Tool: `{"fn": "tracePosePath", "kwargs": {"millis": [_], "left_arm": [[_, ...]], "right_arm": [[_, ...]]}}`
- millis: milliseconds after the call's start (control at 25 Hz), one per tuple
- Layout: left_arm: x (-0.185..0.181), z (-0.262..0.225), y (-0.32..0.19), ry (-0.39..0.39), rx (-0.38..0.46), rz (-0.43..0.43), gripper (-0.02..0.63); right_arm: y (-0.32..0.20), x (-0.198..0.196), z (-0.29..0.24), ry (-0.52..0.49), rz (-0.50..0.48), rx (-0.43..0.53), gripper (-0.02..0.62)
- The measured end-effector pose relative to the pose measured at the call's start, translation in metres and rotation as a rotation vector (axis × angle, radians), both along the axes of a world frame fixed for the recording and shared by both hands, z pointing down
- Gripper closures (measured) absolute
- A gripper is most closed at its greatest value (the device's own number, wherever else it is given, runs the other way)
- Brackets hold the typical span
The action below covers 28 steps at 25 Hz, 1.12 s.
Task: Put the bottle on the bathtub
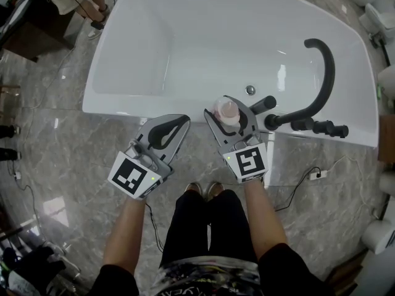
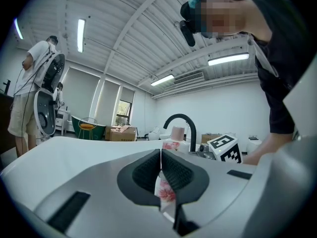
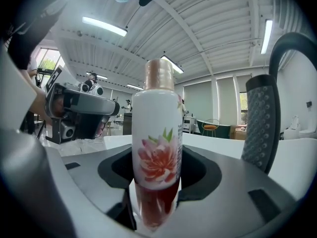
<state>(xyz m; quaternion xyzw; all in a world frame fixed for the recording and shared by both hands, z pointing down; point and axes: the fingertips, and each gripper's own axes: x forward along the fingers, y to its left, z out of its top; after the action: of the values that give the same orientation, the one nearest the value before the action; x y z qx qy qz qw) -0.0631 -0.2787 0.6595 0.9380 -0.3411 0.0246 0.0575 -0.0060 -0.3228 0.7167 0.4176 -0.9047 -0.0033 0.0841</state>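
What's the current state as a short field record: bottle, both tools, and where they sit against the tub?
bottle: upright, pink cap on top
right tool: shut on bottle, over the near rim of the bathtub, beside the black faucet
left tool: shut, empty, tips at the rim's outer edge
bottle touching rim: cannot tell

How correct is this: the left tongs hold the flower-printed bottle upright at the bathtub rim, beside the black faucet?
Not quite: the right tongs hold it, not the left. The right gripper view shows the flower-printed bottle upright between them. The head view puts it at the bathtub rim, beside the black faucet.
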Motion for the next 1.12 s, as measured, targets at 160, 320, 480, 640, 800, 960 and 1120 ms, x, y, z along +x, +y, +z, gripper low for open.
{"fn": "tracePosePath", "kwargs": {"millis": [160,320,480,640,800,960,1120], "left_arm": [[0.0037,-0.0019,0.0009,0.002,-0.002,0.003,0.583],[0.007,-0.0032,0.0016,0.001,-0.002,0.007,0.583],[0.0046,-0.0023,0.0025,0.003,-0.006,0.008,0.583],[0.0058,-0.0012,0.0039,0.005,-0.013,0.006,0.583],[0.0069,-0.0026,0.0057,0.01,-0.018,0.008,0.583],[0.0063,-0.0042,0.0057,0.013,-0.02,0.005,0.583],[0.0062,-0.0038,0.0059,0.013,-0.025,0.001,0.583]], "right_arm": [[-0.0009,0.0001,0.0,-0.008,0.002,0.004,0.367],[-0.0029,-0.001,-0.0014,-0.019,0.004,0.03,0.367],[-0.0017,0.0017,-0.0032,-0.063,0.027,0.044,0.367],[-0.0012,0.0019,-0.004,-0.055,0.022,0.054,0.365],[-0.0033,0.0017,-0.0031,-0.063,0.028,0.058,0.364],[-0.0031,0.0022,-0.0036,-0.067,0.033,0.064,0.364],[-0.0028,0.0024,-0.003,-0.059,0.032,0.053,0.361]]}}
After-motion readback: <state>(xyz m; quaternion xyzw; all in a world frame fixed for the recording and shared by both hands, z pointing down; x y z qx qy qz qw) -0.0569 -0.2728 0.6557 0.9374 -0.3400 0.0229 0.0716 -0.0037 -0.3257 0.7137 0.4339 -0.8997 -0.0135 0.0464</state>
